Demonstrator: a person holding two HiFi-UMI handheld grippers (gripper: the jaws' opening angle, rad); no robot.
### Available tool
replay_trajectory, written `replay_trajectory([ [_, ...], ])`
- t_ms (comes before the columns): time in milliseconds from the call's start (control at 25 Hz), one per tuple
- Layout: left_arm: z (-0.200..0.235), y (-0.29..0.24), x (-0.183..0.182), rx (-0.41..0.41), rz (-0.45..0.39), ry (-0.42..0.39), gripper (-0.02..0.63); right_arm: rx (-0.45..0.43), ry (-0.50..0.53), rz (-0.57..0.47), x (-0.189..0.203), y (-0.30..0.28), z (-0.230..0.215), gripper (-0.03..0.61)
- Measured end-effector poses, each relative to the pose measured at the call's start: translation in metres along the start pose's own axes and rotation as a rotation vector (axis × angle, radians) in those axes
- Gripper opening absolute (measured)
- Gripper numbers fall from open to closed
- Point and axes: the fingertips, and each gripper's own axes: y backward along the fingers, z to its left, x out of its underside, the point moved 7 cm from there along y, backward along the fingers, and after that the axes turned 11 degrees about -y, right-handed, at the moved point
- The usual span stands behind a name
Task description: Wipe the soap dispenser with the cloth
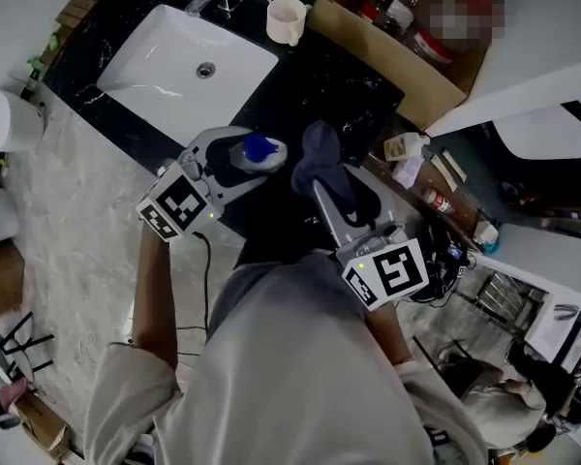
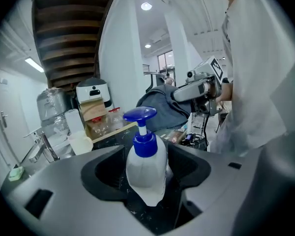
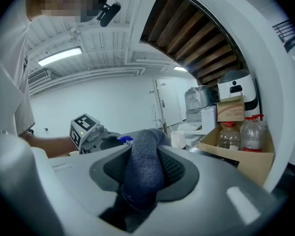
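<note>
**Cloth gripped and ready, soap dispenser standing free between spread jaws**

At the left, a white sink (image 1: 136, 61) is set into a black marbled surface (image 1: 329, 95). By the sink's front right corner, near the surface's front edge, the left gripper (image 1: 250, 159) has its jaws spread. The soap dispenser (image 2: 146, 171), a clear bottle with a blue pump, sits between them with a gap at each side, so nothing pinches it.

Just to its right, the right gripper (image 1: 331, 194) is pressed together on a dark blue cloth (image 1: 321, 163). The cloth bunches upward beside the dispenser, seemingly not touching it.

As a judgement, the cloth is in hand but no wiping contact shows. The bottle probably needs steadying, and the wipe itself is left to do.

For room, bare surface lies behind the dispenser. A cup (image 1: 286, 20) stands at the back edge, and a cardboard box (image 1: 387, 56) lines the back right edge. The front edge is close.
</note>
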Motion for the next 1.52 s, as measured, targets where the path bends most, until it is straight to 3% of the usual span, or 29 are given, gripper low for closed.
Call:
replay_trajectory([
  [200,0.003,-0.003,0.009,-0.009,-0.072,0.061,0.259,0.026,-0.002,0.011,0.007,-0.004,0.004,0.132],
  [520,0.004,0.0,0.014,-0.162,-0.154,0.189,0.256,-0.02,0.037,0.042,0.015,-0.034,0.008,0.13],
  [960,0.009,0.007,0.018,-0.259,-0.177,0.297,0.249,-0.067,0.022,0.088,0.026,-0.071,-0.005,0.13],
  [1520,0.012,0.017,0.033,-0.311,-0.234,0.403,0.245,-0.023,-0.009,0.172,0.051,-0.09,-0.018,0.13],
])
